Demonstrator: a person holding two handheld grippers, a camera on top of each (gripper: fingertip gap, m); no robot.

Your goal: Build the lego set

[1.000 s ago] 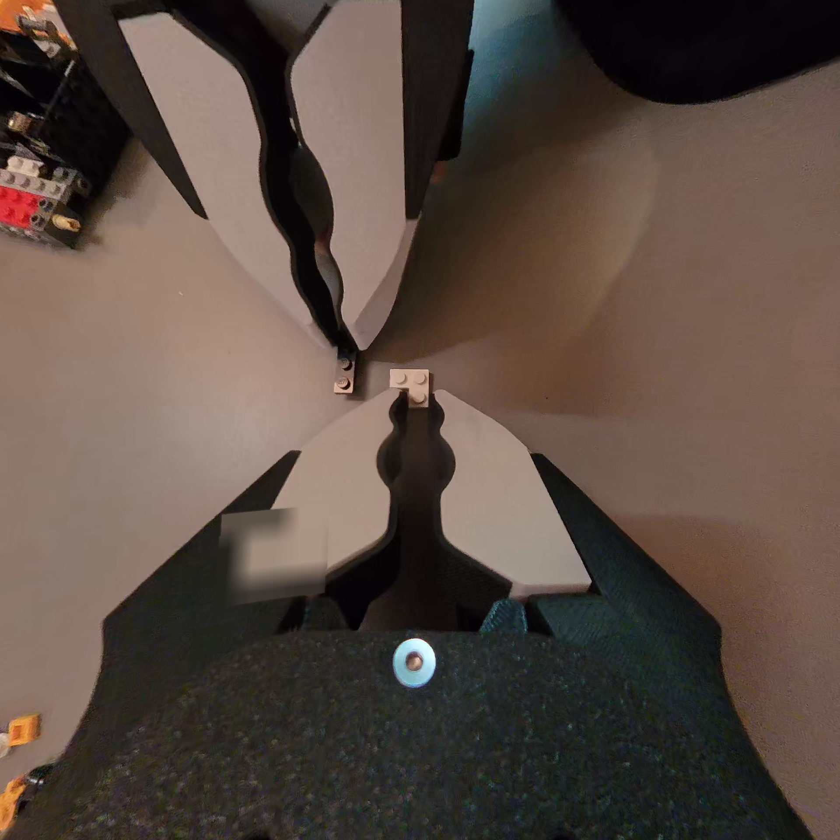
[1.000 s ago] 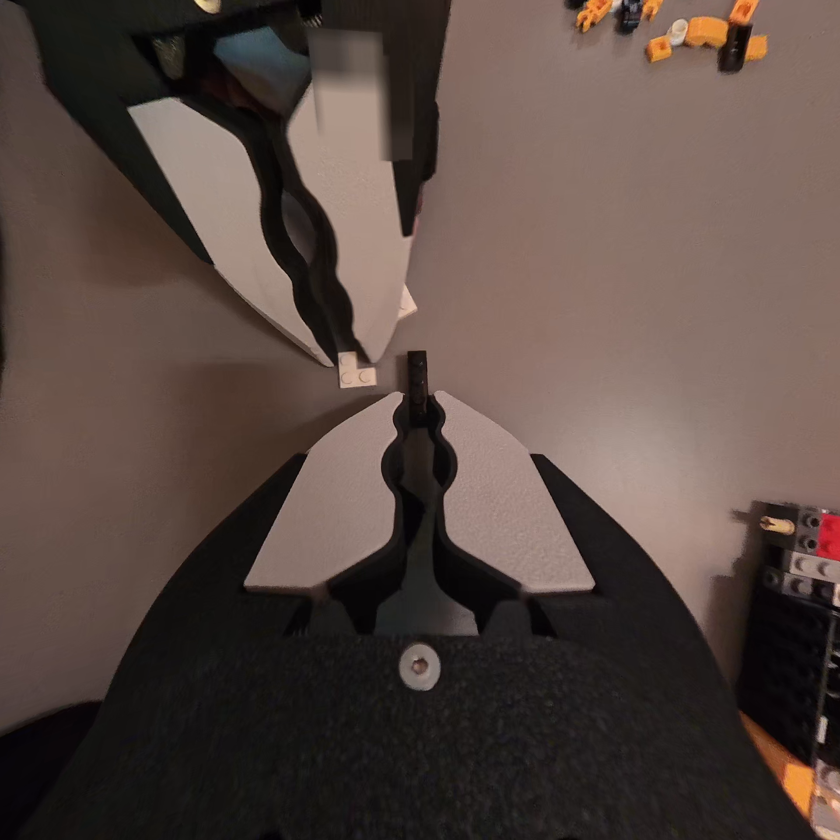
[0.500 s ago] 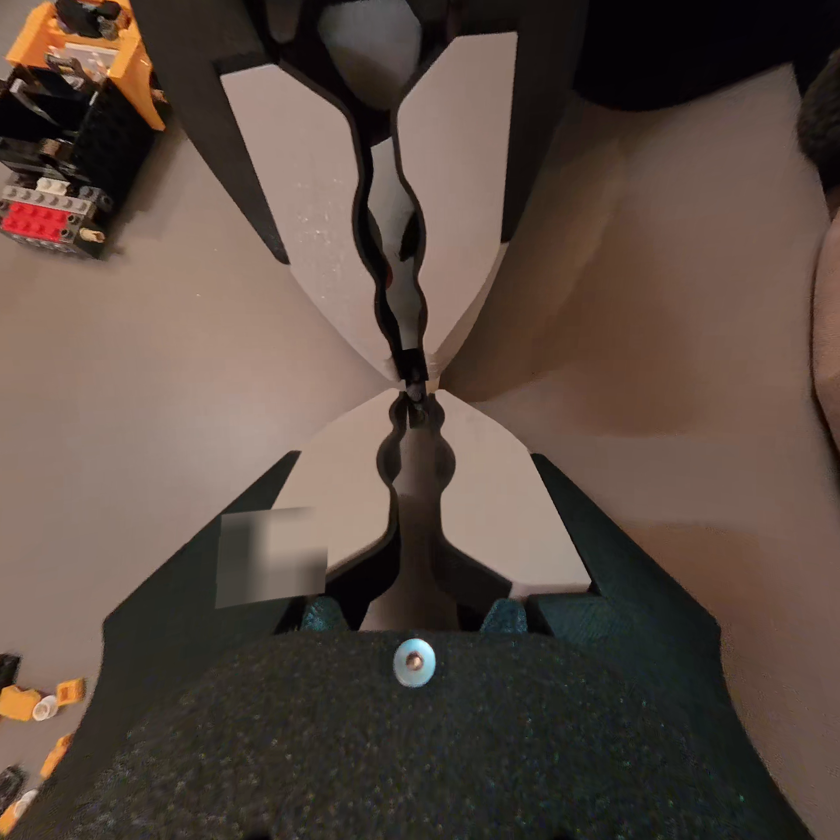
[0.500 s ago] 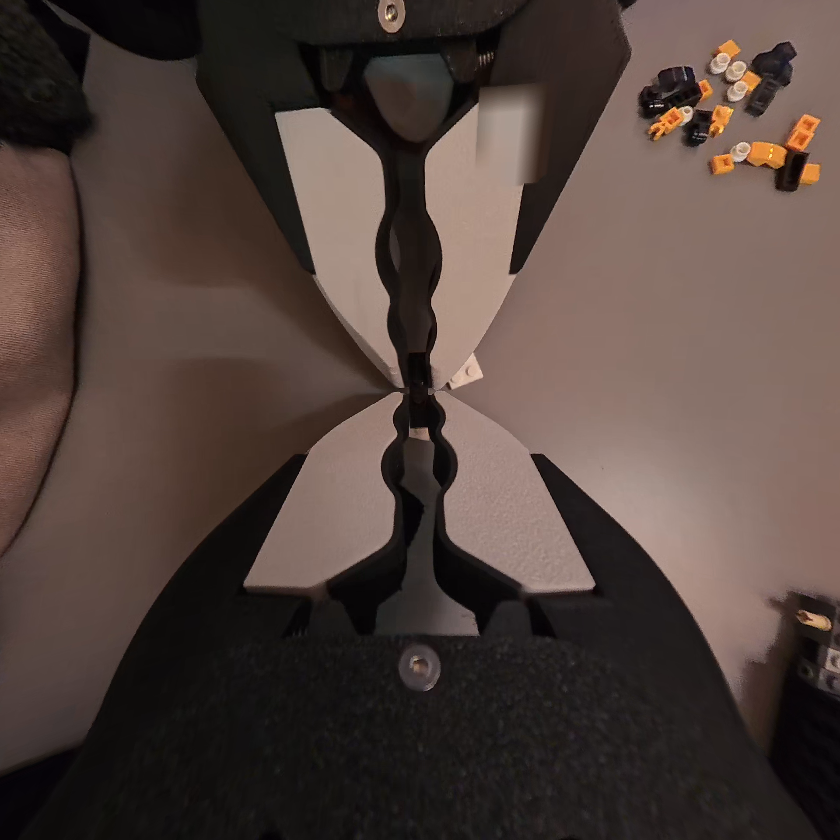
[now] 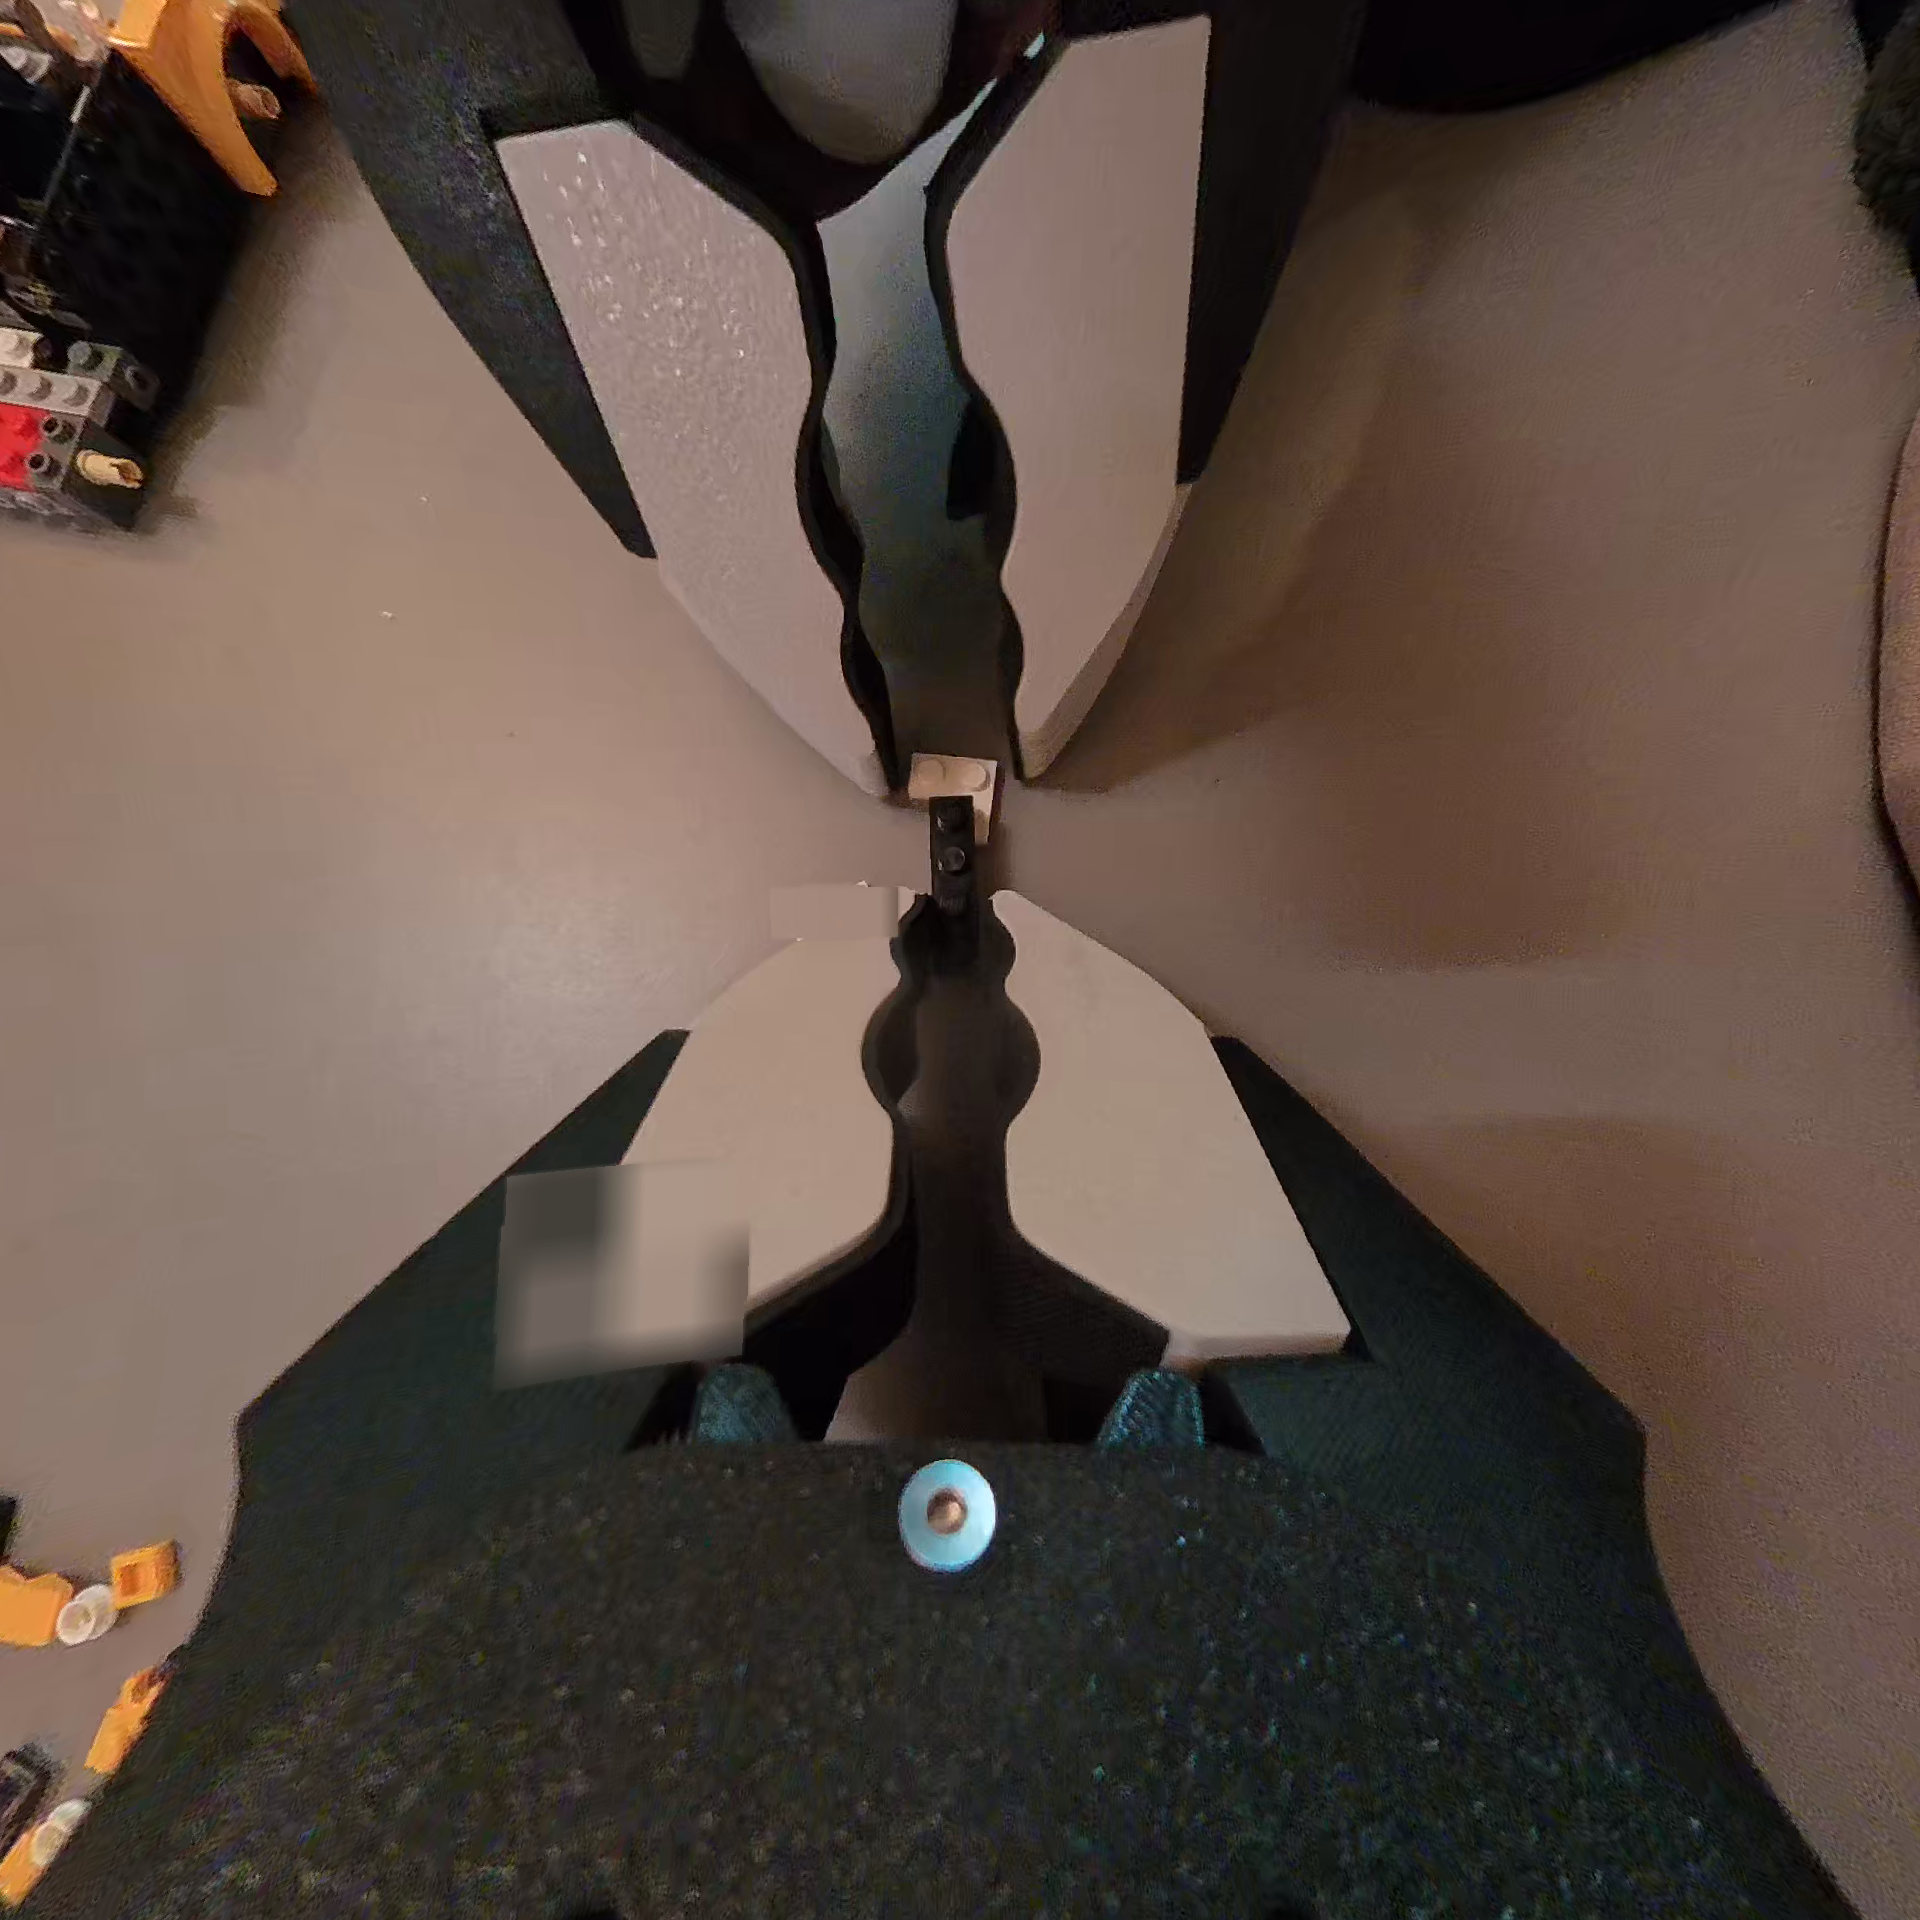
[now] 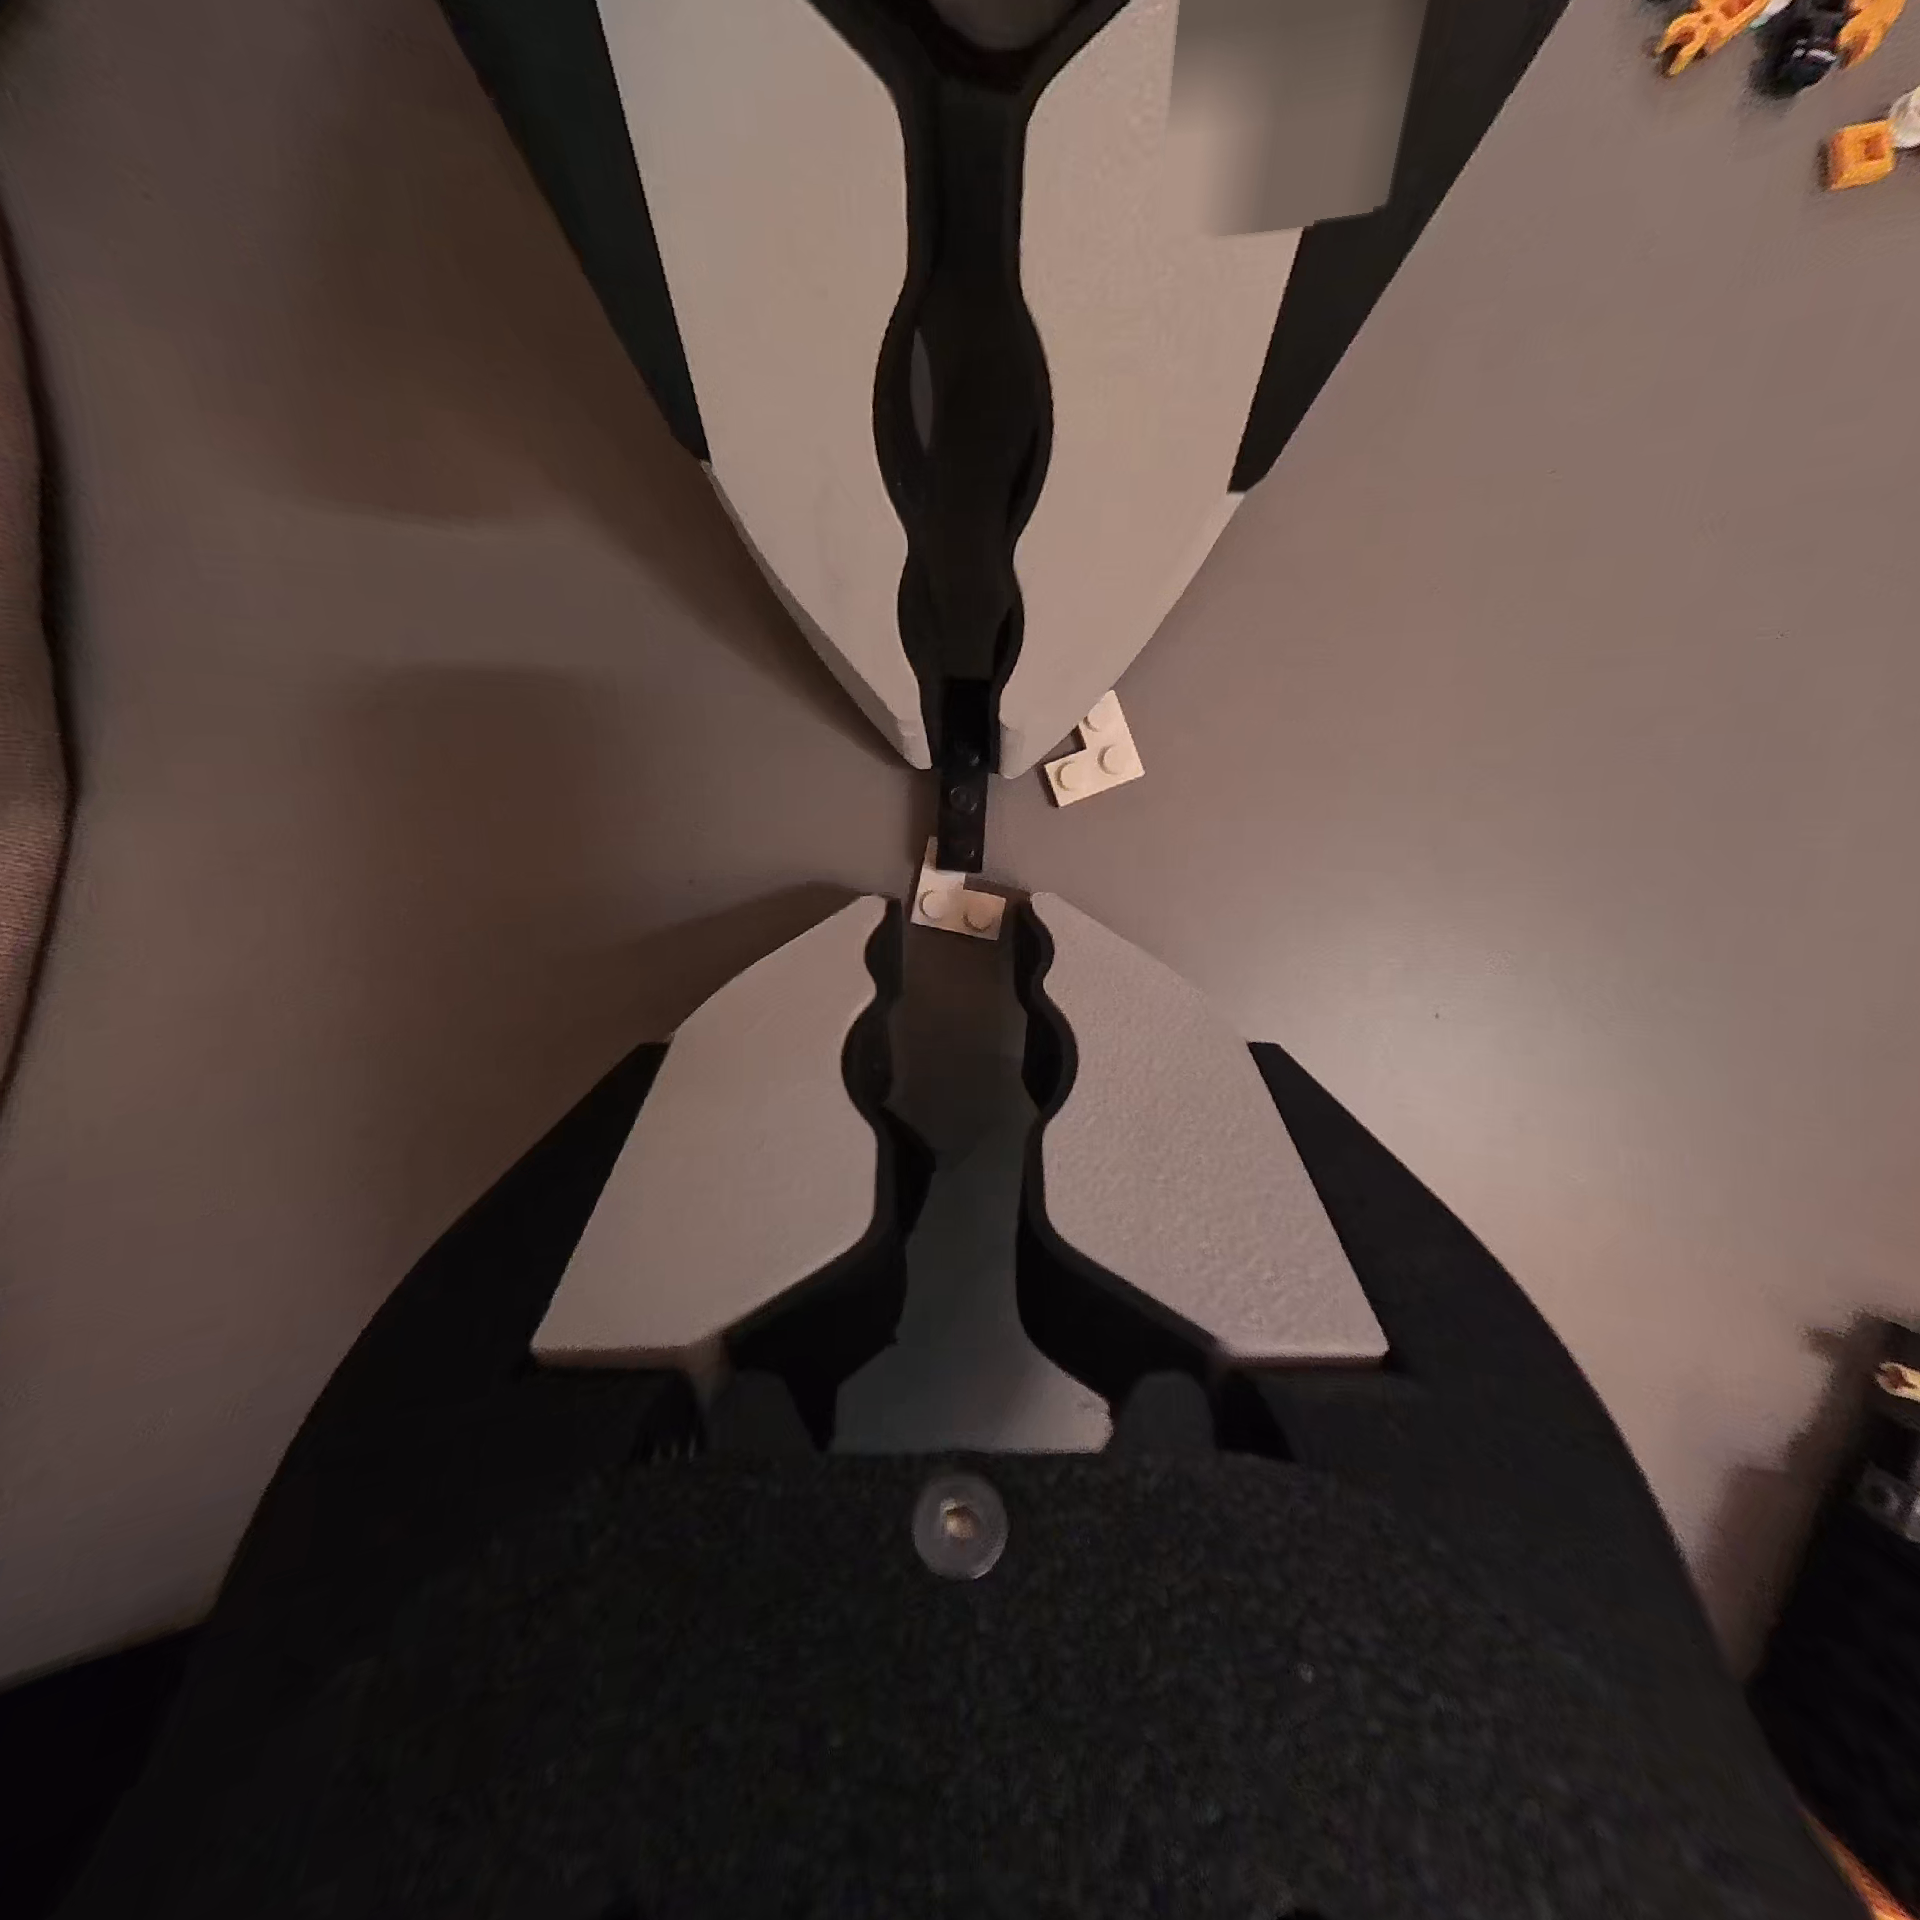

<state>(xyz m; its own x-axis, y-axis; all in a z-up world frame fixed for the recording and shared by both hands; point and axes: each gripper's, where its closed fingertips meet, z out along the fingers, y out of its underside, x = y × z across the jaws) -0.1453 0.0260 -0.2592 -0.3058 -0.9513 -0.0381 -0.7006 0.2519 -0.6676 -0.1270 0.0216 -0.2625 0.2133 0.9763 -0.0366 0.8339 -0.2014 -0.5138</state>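
Lego pieces meet between the tools: left gripper (image 5: 948,906) pinches a narrow black studded plate (image 5: 950,847), its long axis pointing at the right gripper (image 6: 958,906). That one's jaws stand parted around the small white corner plate (image 6: 958,902) joined to the black plate's far end.

A plain grey-brown table (image 5: 364,831) fills most of both views, its surface matte and softly shadowed. A pale fabric edge (image 5: 1901,644) shows at the right border of the left view, blurred; what it is cannot be told.

a plain grey-beige worktop (image 5: 364,852) is filling both views, smooth and matte. warm light is falling on it and soft shadows are lying across it. a tan padded edge (image 5: 1901,644) is showing at one side.
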